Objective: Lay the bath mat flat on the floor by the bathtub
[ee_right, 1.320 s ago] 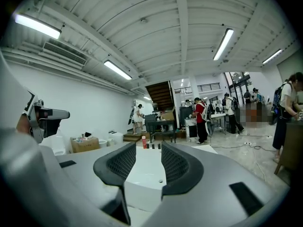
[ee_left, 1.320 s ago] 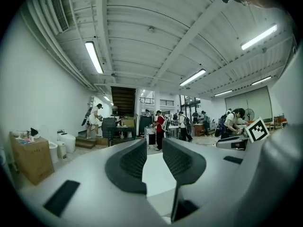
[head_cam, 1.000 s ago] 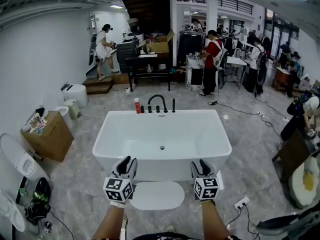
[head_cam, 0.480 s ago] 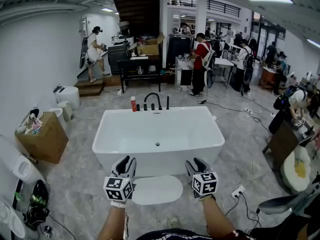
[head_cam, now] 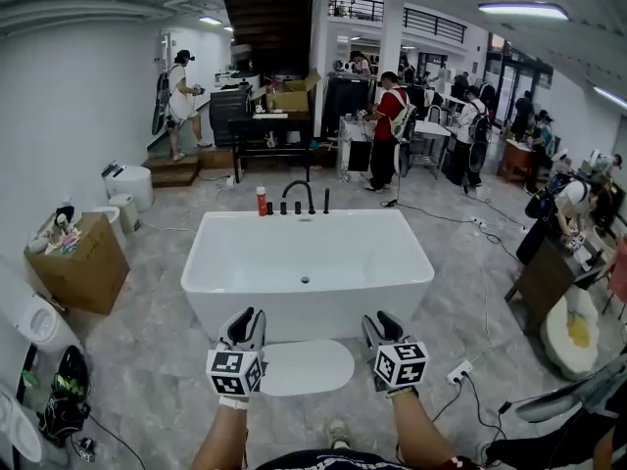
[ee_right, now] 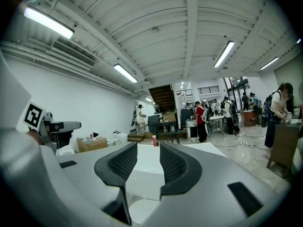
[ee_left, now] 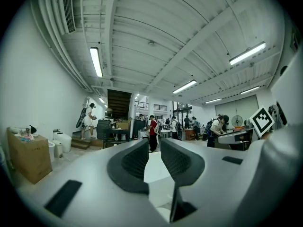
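The bath mat (head_cam: 306,367) lies flat on the floor just in front of the bathtub (head_cam: 294,323). The left gripper (head_cam: 250,319) and right gripper (head_cam: 379,323), jaws apart but just closing a bit, hold nothing. The job looks done; next, back away.

A white bathtub (head_cam: 309,262) stands on the grey marbled floor (head_cam: 157,351), with a black faucet (head_cam: 299,196) and a red bottle (head_cam: 262,202) at its far rim. Just before its near side a white oval bath mat (head_cam: 306,367) lies flat. The left gripper (head_cam: 247,321) and right gripper (head_cam: 379,323) hover at either end of the mat. Their jaws have just been closing, seemingly on nothing.
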### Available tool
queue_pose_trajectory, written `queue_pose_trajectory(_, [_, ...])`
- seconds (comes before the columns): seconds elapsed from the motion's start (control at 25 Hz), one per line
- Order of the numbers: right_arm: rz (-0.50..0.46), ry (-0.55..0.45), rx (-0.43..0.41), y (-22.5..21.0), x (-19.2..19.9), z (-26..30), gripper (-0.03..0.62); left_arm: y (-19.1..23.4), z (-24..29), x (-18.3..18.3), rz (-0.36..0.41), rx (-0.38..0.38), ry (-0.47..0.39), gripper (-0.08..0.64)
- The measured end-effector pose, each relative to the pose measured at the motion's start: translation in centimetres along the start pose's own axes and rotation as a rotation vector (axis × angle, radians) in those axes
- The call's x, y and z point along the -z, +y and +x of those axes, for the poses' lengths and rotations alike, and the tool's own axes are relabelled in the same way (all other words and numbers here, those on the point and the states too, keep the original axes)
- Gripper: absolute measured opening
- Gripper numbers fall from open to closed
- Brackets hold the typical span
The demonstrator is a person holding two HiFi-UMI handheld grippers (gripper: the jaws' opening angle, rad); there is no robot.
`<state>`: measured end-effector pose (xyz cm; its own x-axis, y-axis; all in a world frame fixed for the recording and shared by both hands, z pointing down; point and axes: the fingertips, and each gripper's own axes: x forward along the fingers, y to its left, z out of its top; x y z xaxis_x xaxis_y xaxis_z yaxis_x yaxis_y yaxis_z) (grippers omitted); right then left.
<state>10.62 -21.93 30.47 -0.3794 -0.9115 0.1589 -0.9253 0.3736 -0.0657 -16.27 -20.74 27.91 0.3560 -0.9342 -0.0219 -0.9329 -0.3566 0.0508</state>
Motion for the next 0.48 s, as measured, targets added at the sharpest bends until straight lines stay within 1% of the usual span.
queue_pose_trajectory(0.28, [0.006,-0.02,-0.002,0.8,-0.7,-0.3,0.152,0.0,-0.4,-0.8,0.015,0.018,-0.025,0.042])
queue_pose_trajectory(0.4, [-0.003,-0.029,-0.005,1.0,-1.7,-0.4,0.143,0.1,-0.9,-1.5,0.013,0.015,-0.034,0.028])
queue_pose_trajectory(0.48, [-0.012,-0.042,-0.011,1.1,-2.6,-0.6,0.123,0.2,-1.2,-2.2,0.009,0.011,-0.06,0.02])
